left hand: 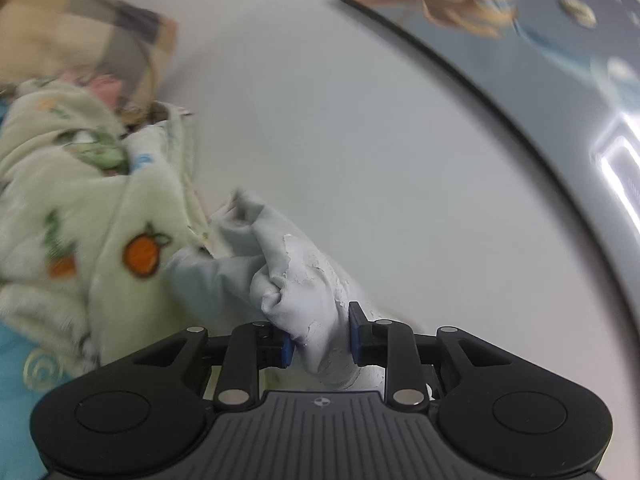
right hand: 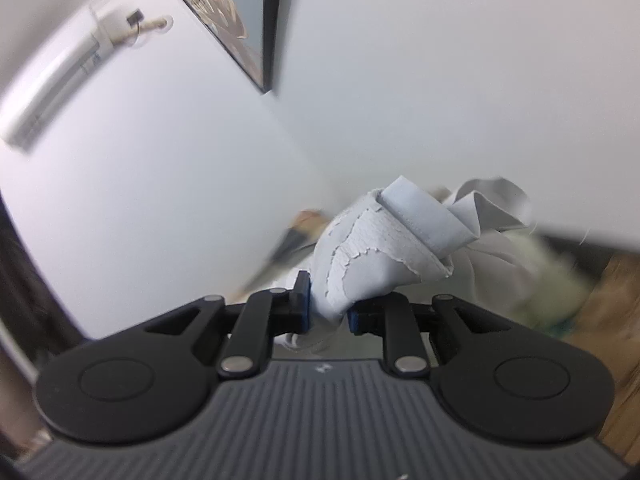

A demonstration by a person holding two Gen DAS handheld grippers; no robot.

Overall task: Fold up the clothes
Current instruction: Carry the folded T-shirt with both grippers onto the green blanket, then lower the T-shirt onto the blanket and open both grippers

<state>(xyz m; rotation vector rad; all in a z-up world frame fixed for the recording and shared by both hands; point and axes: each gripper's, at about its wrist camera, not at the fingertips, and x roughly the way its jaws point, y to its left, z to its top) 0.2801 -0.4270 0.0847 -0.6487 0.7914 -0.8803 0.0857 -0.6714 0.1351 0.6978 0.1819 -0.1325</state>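
I am clamping my left gripper (left hand: pixel 321 340) on a bunched fold of the pale grey garment (left hand: pixel 296 280), with both blue pads pressing into the cloth between them. The garment's cracked, peeling white print (left hand: pixel 316 264) is facing the left wrist camera just ahead of the pads, and the rest of the fabric is trailing forward and to the left of the gripper. Further left, a cream fleece blanket with orange fruit print (left hand: pixel 80 208) is lying bunched, appearing to touch the garment. I am also closing my right gripper (right hand: pixel 328 312) on the same garment (right hand: pixel 376 256), gripping a gathered section with a hemmed band (right hand: pixel 424 220) folding over just ahead of the fingers. A framed picture (right hand: pixel 236 24) is hanging on the white wall (right hand: pixel 440 80) well ahead of the right gripper.
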